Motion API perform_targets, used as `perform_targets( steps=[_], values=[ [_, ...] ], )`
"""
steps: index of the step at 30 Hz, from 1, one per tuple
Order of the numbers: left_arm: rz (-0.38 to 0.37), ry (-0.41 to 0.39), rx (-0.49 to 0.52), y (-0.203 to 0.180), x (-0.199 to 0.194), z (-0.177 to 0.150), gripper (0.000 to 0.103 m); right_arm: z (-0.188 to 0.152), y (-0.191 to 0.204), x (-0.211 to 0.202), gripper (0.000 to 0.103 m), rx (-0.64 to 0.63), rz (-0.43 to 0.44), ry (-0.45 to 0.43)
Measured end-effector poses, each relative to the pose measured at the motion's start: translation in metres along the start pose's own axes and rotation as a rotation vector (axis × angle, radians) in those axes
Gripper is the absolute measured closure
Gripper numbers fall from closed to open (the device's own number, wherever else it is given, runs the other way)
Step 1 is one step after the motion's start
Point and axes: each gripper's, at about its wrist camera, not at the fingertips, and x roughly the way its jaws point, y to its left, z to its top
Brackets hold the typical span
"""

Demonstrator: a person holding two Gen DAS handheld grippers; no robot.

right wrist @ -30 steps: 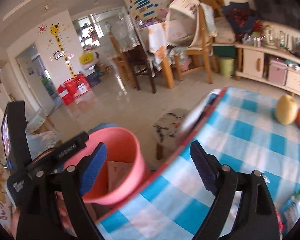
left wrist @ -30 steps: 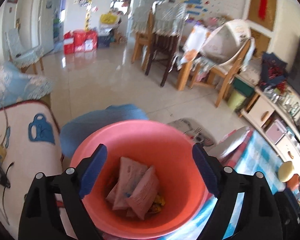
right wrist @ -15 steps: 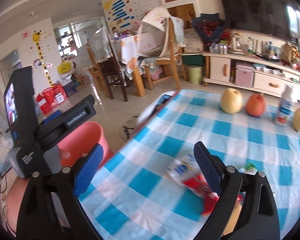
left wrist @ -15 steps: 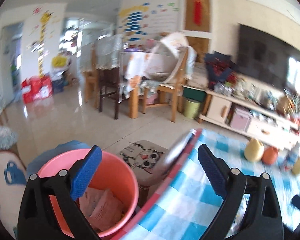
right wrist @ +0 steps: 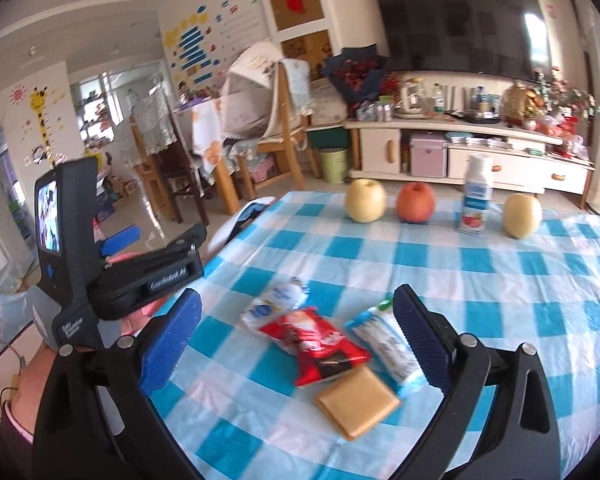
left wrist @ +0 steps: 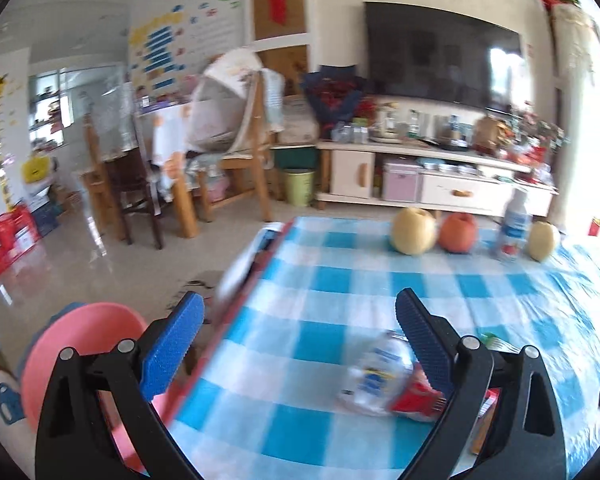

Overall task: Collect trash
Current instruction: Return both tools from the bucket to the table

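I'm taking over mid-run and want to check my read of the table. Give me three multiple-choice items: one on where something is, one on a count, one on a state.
1. Where does the red wrapper lie?
A. in the pink bucket
B. on the checked tablecloth, among the other wrappers
C. beside the milk bottle

2. How many whole fruits stand in the far row?
A. two
B. three
C. five

3. How is the right gripper?
A. open and empty
B. shut on the red wrapper
C. shut on the tan packet

Answers:
1 B: it rests on the checked tablecloth between two white-and-blue wrappers.
2 B: two yellow pears and a red apple.
3 A: its blue pads stand wide apart, nothing between them.
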Motion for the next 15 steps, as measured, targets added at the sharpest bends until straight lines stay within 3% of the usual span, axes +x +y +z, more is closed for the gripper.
perform_targets(
  steps=[9, 15],
  values=[
    [-0.074, -0.036, 0.107, -0.052, -0.013, -0.016, 0.007, -0.010, -0.032, -0.032, 0.004, -0.015, -0.101, -0.056],
    [-0.111, 0.090, 0.212, -0.080, -0.002, -0.025, 0.007, -0.014, -0.043, -0.040, 0.004, -0.042, -0.142, -0.047]
  ],
)
